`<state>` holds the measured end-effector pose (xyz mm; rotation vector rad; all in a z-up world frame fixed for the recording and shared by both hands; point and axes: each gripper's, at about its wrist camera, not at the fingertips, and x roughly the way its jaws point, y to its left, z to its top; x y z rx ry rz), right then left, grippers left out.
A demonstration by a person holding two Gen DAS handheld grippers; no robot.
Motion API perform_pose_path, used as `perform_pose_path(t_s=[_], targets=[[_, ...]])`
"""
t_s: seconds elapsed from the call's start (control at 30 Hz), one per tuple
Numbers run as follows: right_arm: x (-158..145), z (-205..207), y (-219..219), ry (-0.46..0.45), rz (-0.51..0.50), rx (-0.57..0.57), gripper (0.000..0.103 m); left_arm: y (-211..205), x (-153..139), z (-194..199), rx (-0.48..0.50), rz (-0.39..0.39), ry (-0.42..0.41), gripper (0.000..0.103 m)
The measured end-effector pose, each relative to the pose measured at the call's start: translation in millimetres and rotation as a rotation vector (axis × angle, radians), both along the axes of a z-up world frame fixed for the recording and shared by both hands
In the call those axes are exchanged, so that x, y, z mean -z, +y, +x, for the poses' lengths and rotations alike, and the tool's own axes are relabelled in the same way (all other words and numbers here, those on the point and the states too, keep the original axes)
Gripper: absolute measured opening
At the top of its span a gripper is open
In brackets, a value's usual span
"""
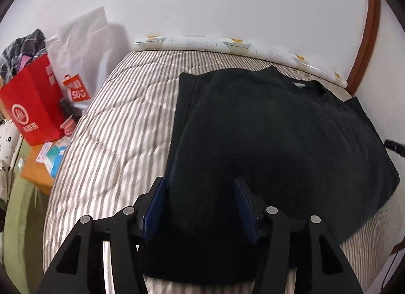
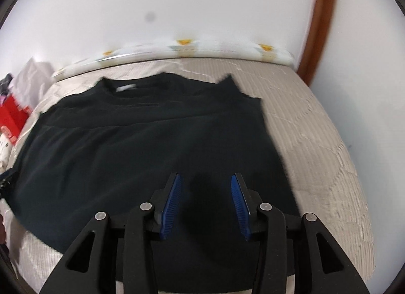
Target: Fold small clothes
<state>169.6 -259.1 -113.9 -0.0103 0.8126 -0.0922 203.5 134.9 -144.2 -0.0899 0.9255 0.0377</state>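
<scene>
A black T-shirt (image 1: 273, 126) lies flat on the striped bed, collar toward the wall, its sleeves folded in. It also shows in the right wrist view (image 2: 141, 147). My left gripper (image 1: 200, 182) is open and empty, hovering over the shirt's near left hem. My right gripper (image 2: 206, 178) is open and empty, over the shirt's near right part. The blue pads (image 2: 174, 200) stand wide apart. Both views are slightly blurred.
The striped bed cover (image 1: 114, 142) extends left of the shirt and right of it (image 2: 324, 152). A patterned pillow strip (image 1: 192, 40) runs along the wall. Red paper bags (image 1: 33, 106), a white bag and clutter stand beside the bed at left.
</scene>
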Motion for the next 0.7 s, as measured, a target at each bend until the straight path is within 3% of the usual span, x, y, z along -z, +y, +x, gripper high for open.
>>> perform_pose_path(t_s=[0.17, 0.37, 0.7], targets=[[-1.2, -3.3, 59.0, -0.001, -0.030, -0.084, 0.045, 18.6, 0.0, -32.2, -0.014, -0.038, 0.003, 0.053], [9.0, -7.7, 141.5, 0.004, -0.134, -0.163, 0.048, 49.5, 4.1, -71.4, -0.023, -0.123, -0.014, 0.056], [20.9, -31.4, 265.2, -0.042, -0.192, -0.377, 0.057, 77.9, 2.4, -111.9, -0.022, -0.083, -0.015, 0.065]])
